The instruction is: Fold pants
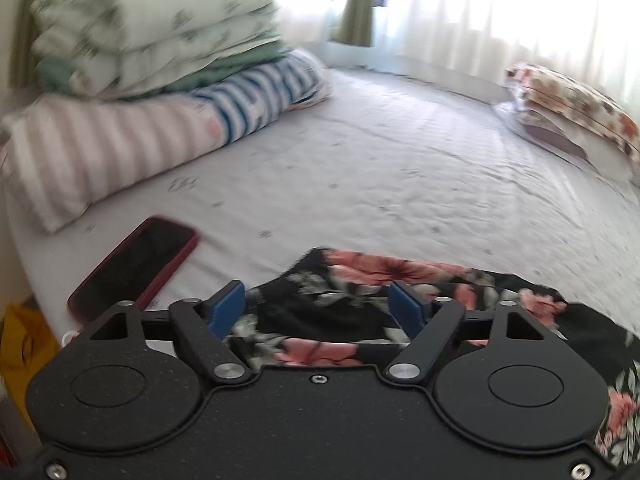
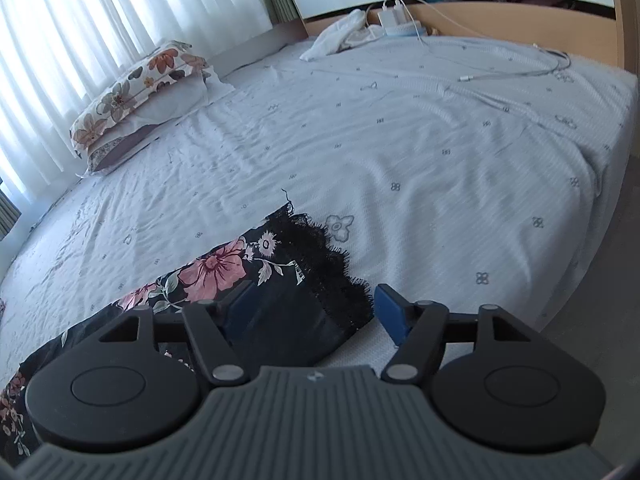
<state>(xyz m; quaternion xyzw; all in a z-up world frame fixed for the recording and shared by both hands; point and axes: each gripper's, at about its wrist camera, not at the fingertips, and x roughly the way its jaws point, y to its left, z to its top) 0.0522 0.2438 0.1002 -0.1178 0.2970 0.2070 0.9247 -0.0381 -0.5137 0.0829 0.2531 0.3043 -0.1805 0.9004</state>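
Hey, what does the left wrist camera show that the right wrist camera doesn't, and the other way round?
Only the left wrist view: a red-cased phone lying on the sheet, a stack of folded bedding on a striped pillow, and the left tongs, open.

Only the right wrist view: the pants' black lace hem, white cables near the headboard, a white cloth, and the right tongs, open.

Both: the floral pants lying flat between open jaws, the pale bedsheet, a floral pillow and white curtains.
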